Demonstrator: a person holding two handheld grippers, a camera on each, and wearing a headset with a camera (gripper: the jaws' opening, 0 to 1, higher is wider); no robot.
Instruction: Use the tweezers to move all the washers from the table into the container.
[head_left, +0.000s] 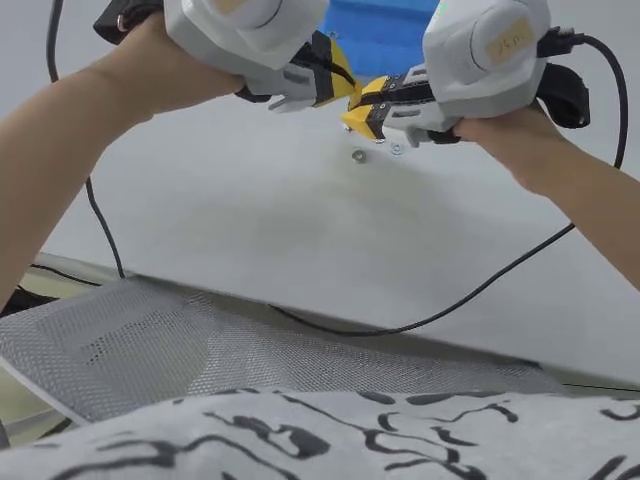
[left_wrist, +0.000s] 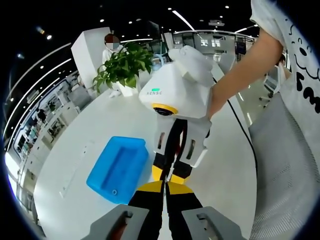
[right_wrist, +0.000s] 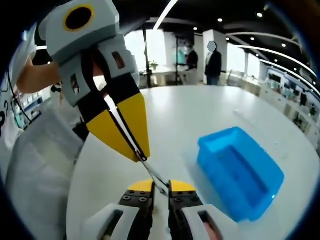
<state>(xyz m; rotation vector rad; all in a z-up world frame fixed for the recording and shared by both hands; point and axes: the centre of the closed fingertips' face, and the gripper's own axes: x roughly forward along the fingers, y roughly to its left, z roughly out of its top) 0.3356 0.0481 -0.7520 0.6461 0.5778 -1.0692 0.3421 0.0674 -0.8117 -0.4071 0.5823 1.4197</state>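
Observation:
Two small metal washers (head_left: 358, 156) (head_left: 397, 150) lie on the white table (head_left: 250, 220), just below the gripper tips. The blue container (head_left: 385, 35) (left_wrist: 117, 167) (right_wrist: 240, 172) stands behind them with nothing showing in it. My left gripper (head_left: 350, 88) (left_wrist: 164, 186) (right_wrist: 141, 156) and right gripper (head_left: 350, 118) (left_wrist: 168, 175) (right_wrist: 161, 187) meet tip to tip above the washers. Thin steel tweezers (right_wrist: 150, 167) run between the left gripper's shut yellow jaws. Their free end sits between the right gripper's jaws, which stand nearly closed on it.
A black cable (head_left: 480, 290) loops across the table's near side, and a second one (head_left: 100, 220) hangs at the left. Grey mesh (head_left: 150, 340) lies along the front edge. Beyond the table are a potted plant (left_wrist: 122, 65) and standing people (right_wrist: 215, 62).

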